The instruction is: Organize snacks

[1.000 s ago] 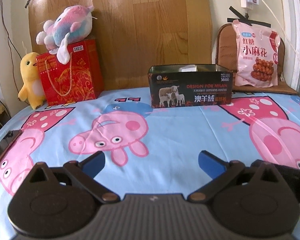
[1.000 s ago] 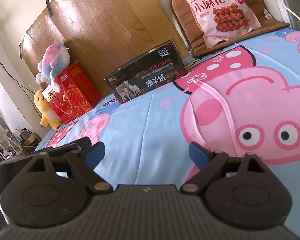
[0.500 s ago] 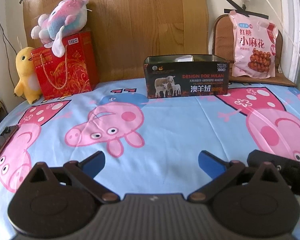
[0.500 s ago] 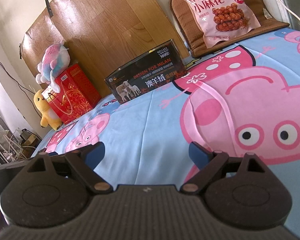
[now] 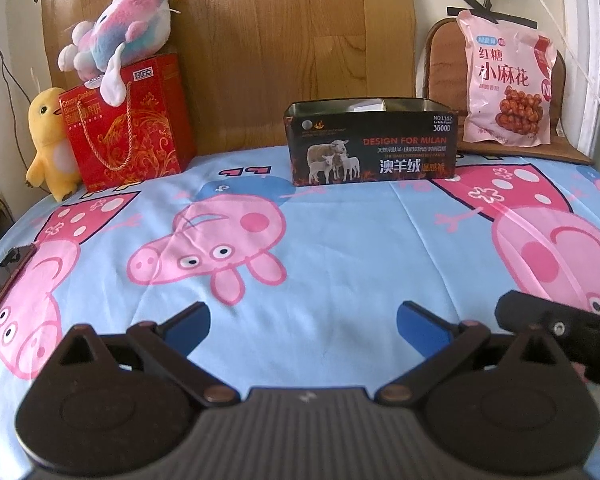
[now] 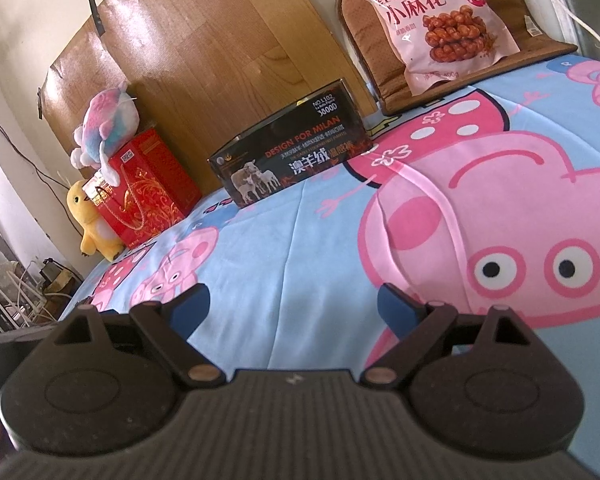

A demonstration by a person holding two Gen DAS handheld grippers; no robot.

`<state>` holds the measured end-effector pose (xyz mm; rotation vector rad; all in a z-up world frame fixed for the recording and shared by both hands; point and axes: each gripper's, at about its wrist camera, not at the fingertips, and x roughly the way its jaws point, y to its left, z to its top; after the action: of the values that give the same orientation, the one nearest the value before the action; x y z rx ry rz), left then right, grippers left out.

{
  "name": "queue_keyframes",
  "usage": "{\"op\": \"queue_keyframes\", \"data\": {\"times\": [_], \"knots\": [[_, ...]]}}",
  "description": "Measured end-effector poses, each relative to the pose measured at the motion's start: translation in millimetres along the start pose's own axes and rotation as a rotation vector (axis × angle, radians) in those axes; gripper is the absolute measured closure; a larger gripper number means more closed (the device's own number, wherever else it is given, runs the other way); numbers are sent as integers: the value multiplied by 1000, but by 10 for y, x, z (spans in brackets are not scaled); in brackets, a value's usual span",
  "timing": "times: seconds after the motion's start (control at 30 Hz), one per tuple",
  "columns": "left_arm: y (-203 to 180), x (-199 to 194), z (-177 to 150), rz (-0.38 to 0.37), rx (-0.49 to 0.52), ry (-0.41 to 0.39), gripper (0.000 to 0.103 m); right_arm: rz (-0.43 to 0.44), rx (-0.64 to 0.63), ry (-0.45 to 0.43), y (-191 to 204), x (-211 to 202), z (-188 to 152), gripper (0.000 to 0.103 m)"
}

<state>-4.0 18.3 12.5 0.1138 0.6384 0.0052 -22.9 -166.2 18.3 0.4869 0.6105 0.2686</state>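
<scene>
A pink snack bag (image 5: pixel 507 80) printed with fried twists leans upright on a brown cushion at the back right; the right wrist view has the same bag (image 6: pixel 432 20) at the top right. A dark open tin box (image 5: pixel 372 142) with sheep on its front stands at the back middle of the cartoon-pig sheet, also as the tin box (image 6: pixel 292 158). My left gripper (image 5: pixel 302 326) hovers low over the sheet, open and empty, far short of the box. My right gripper (image 6: pixel 294 308) is likewise open with nothing between its blue pads.
A red gift bag (image 5: pixel 126 128) with a pastel plush toy (image 5: pixel 118 36) on top and a yellow duck plush (image 5: pixel 48 144) stand at the back left. A wooden board (image 5: pixel 292 40) leans behind them. A phone (image 5: pixel 4 280) lies at the left edge. A black part of the other gripper (image 5: pixel 560 336) shows at the right.
The left wrist view has tilted slightly, so the box and bag sit a little lower and nearer in it. Both grippers stay open and empty.
</scene>
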Motion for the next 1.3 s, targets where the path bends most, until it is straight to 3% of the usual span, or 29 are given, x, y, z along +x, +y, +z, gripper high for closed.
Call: {"op": "queue_keyframes", "data": {"times": [1.3], "knots": [[29, 49, 7, 18, -1, 22, 0, 1, 3, 11, -12, 14, -15, 10]]}}
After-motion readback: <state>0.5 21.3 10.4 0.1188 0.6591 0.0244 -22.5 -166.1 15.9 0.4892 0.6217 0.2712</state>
